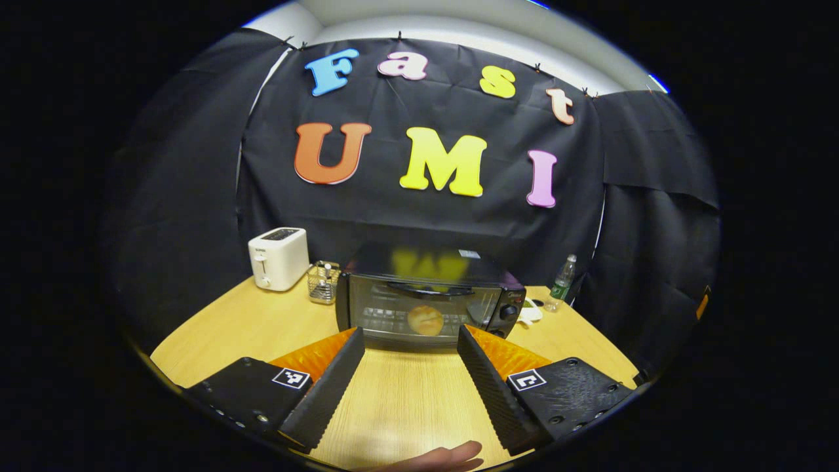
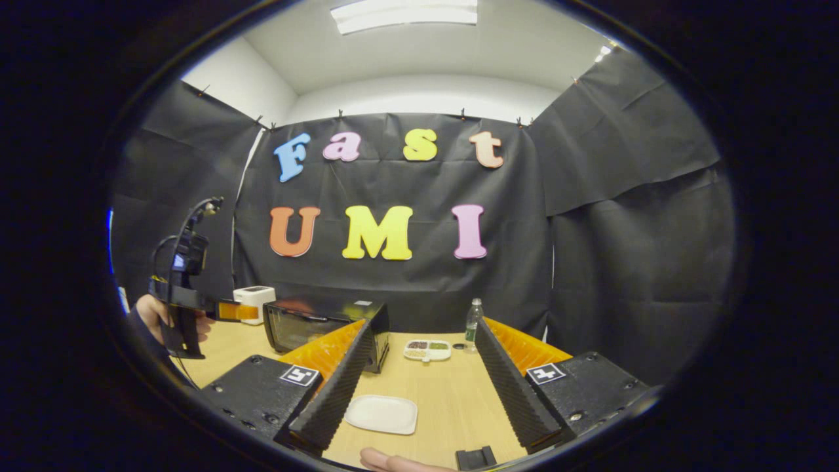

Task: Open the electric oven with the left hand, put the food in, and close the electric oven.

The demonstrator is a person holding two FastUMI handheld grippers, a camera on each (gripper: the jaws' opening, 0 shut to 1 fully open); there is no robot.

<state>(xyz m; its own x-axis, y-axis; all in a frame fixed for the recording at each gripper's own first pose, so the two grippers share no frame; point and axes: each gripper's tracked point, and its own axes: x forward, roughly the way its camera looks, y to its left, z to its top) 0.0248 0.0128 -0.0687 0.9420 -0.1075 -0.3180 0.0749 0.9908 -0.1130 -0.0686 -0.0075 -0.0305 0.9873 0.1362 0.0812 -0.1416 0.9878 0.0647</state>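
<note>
Left gripper view, nearest: left tool [image 1: 409, 341] spread wide apart, gripping nothing, low over the wooden surface [image 1: 393, 393]. Beyond its tips, the electric oven [image 1: 429, 298] with door closed and a round bun [image 1: 425, 320] visible behind the glass. Further left, a white toaster [image 1: 278, 258] and a wire basket [image 1: 324, 282]; to the right, a plastic bottle [image 1: 562, 283] by the cloth wall.

Right gripper view, nearest: right tool [image 2: 423, 331] likewise spread apart and empty, above a bare white plate [image 2: 382, 414]. Past that, a small divided dish [image 2: 427, 349] just beside the bottle. At far left, a hand [image 2: 152, 314] gripping the other handheld device near the oven.
</note>
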